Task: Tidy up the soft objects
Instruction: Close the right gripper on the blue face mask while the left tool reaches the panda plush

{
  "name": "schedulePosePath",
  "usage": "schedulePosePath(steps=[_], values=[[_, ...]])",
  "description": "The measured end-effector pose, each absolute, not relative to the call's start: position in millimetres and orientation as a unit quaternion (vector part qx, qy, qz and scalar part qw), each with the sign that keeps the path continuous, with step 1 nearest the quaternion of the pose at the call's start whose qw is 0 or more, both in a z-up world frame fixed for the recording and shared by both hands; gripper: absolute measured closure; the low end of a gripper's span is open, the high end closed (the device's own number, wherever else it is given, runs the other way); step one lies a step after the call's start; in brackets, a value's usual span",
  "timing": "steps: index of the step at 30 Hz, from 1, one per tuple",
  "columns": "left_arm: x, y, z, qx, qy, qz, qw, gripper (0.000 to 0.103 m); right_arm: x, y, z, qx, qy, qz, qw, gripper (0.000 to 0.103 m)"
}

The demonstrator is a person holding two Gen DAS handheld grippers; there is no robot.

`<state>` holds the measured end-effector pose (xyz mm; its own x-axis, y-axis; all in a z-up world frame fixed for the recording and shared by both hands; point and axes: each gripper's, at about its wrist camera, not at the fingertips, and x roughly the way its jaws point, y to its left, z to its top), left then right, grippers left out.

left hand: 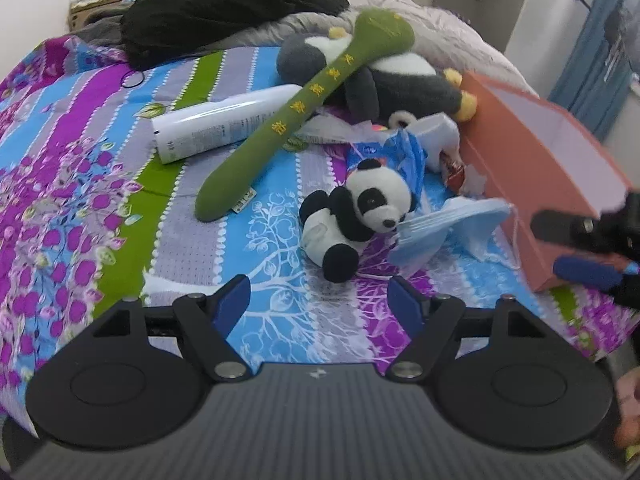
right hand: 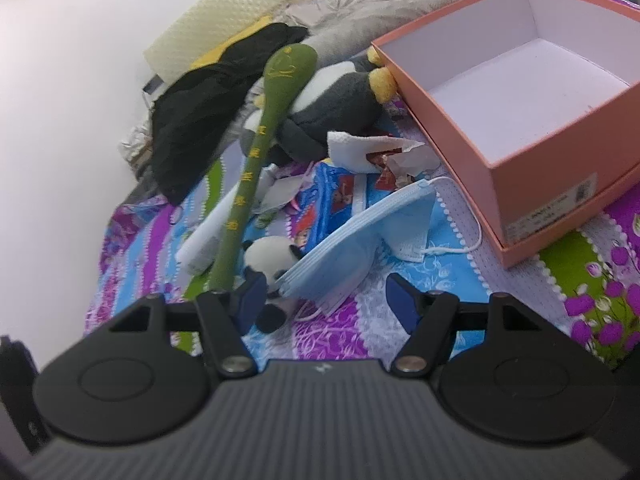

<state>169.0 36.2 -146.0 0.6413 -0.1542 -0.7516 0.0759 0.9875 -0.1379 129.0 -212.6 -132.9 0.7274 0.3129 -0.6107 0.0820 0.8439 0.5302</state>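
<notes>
The left gripper [left hand: 318, 300] hangs with its jaws wide apart and nothing between them, above the patterned bedspread [left hand: 80, 184], just short of the small panda plush [left hand: 352, 216]. The panda lies on its side, head toward the pink box [left hand: 532, 148]. The right gripper [right hand: 326, 300] is likewise spread and holding nothing, near the blue face masks [right hand: 360, 232]. The green plush stick [left hand: 304, 104] slants from the penguin plush [left hand: 400, 76] down toward the camera.

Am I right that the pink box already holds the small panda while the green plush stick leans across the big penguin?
Not quite: the pink box is empty in the right wrist view. The small panda lies on the bedspread outside it. The green plush stick does lean across the big penguin.
</notes>
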Motion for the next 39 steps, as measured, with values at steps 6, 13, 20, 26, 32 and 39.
schedulePosePath(steps=[6,13,20,26,32,39], values=[[193.2,33.9,-174.1,-0.014,0.427,-0.079,0.9,0.023,167.4,-205.8,-153.0,0.298,0.388,0.071,0.869,0.034],[217.2,30.0,-196.0,0.011,0.418,-0.098,0.903,0.023,207.1,-203.0,-167.7,0.312,0.419,0.068,0.85,0.037],[230.2,24.2,-207.0,0.031,0.406,-0.121,0.905,0.023,229.6,-191.8,-178.5,0.319,0.434,0.061,0.84,0.05],[231.6,23.1,-205.3,0.026,0.4,-0.137,0.906,0.023,239.6,-191.5,-190.7,0.331,0.45,0.039,0.828,0.077],[224.5,32.1,-199.4,-0.013,0.398,-0.161,0.903,0.023,240.1,-200.5,-193.5,0.318,0.464,0.023,0.826,0.094],[231.5,47.3,-197.1,-0.08,0.398,-0.154,0.901,0.023,229.5,-206.6,-188.6,0.262,0.47,0.022,0.843,0.096]])
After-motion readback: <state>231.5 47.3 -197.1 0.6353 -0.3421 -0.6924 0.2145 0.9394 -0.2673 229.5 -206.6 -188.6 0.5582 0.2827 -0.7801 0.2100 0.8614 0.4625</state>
